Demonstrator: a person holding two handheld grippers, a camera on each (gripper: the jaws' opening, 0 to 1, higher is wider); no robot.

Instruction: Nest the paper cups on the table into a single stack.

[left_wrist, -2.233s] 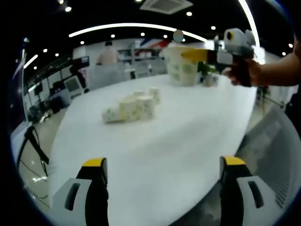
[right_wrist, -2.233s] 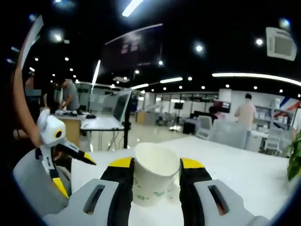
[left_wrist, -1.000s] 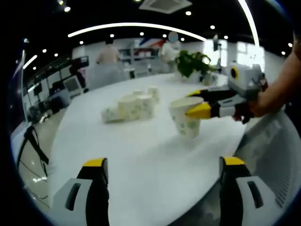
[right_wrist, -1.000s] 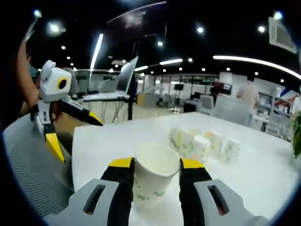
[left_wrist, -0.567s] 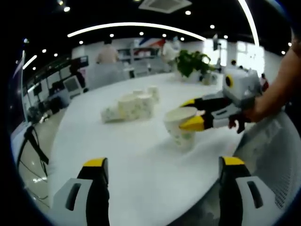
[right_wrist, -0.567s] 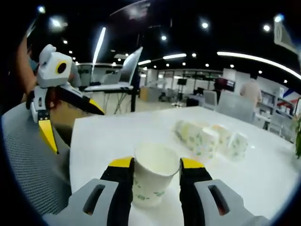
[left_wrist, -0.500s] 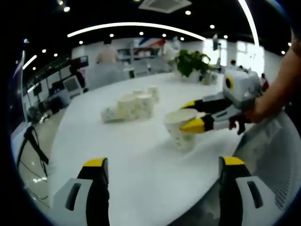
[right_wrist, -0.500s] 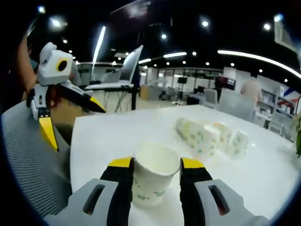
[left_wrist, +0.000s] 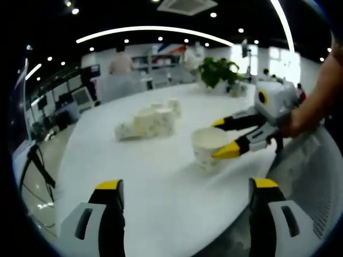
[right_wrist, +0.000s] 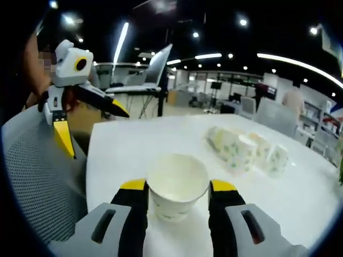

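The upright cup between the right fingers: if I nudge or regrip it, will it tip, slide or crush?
The paper cup looks empty, so probably very light; a nudge would likely slide it on the smooth white table. It tapers to a narrower base, so a push near the rim may tip it. Thin paper walls would likely dent if the right gripper squeezes hard.

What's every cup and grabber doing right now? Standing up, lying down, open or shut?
Near cup: upright on the table, empty.
Cup pile: lying on their sides, partly nested.
Right gripper: open, jaws either side of the near cup.
Left gripper: open, holding nothing.
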